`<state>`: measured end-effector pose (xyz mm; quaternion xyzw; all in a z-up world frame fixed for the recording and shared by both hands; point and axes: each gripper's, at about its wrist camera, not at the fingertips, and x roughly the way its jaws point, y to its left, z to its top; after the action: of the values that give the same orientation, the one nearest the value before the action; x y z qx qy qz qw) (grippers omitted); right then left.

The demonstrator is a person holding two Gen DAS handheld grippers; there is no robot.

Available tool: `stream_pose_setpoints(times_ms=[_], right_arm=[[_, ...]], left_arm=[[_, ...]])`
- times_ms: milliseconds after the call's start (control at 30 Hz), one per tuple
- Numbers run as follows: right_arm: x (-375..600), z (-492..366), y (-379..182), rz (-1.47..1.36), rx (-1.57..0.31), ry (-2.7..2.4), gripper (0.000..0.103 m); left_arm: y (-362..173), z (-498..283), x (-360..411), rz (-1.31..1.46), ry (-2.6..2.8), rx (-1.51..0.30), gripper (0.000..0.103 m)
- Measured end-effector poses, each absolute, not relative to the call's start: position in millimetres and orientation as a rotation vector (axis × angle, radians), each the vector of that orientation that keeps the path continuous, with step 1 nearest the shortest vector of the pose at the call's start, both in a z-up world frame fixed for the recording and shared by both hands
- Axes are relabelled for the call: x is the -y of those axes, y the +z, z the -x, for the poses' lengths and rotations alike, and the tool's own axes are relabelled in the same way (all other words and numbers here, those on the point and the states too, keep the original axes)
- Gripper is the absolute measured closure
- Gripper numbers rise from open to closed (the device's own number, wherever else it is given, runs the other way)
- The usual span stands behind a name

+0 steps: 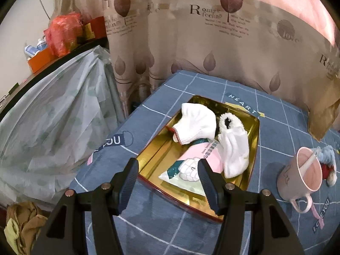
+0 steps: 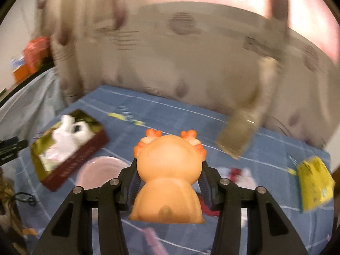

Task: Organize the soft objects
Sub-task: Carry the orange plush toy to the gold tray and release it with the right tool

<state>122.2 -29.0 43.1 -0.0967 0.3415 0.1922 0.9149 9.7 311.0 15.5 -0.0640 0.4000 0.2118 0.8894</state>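
Note:
A gold-lined tin box (image 1: 148, 157) lies on the blue checked cloth. In it are a white sock (image 1: 197, 125), a second white fluffy sock (image 1: 233, 148) and a pink tissue pack (image 1: 191, 159). My left gripper (image 1: 167, 170) is open and empty, just above the box's near edge. My right gripper (image 2: 169, 170) is shut on an orange soft toy animal (image 2: 170, 170), held above the cloth. The right wrist view is blurred by motion. The box (image 2: 85, 150) shows there at the left with the white socks (image 2: 72, 131) inside.
A pink mug (image 1: 301, 174) with a spoon stands right of the box, with a small blue plush (image 1: 327, 159) behind it. The mug (image 2: 99, 170) shows below my right gripper. A yellow packet (image 2: 314, 178) lies at the right. A curtain (image 1: 212, 42) hangs behind; a plastic-covered heap (image 1: 53, 116) is left.

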Motion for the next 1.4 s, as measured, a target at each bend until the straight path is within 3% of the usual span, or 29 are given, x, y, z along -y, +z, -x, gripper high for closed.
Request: stream_pose_setpoints(times_ms=[367,667,1067,1233,1300,1367,1400], right_arm=[[-103,-68,31,0.277,-0.744,0.675,0.058],[-225,-72,-3,0.329,-0.794,0.802,0.058],[-279,-86,-50,0.366,-0.866,0.825,0.057],[-283,-83,-53,0.386,-0.861,0.822,0.05],[-282,-81,-52,0.387,-0.858,0.824,0.044],[-282,-80,-49,0.395,-0.847,0.818,0.032],[-281,-79,-46,0.394,-0.838,0.811,0.032]], left_arm=[[30,2,-325,0.166,0.467,-0.786,0.043],[40,14,-348,0.207,0.516,-0.761,0.043],[41,19,-363,0.254,0.533,-0.762,0.043],[41,19,-363,0.253,0.533,-0.763,0.043],[40,19,-363,0.254,0.534,-0.765,0.043],[39,18,-362,0.254,0.534,-0.767,0.043],[39,18,-362,0.254,0.535,-0.767,0.043]])
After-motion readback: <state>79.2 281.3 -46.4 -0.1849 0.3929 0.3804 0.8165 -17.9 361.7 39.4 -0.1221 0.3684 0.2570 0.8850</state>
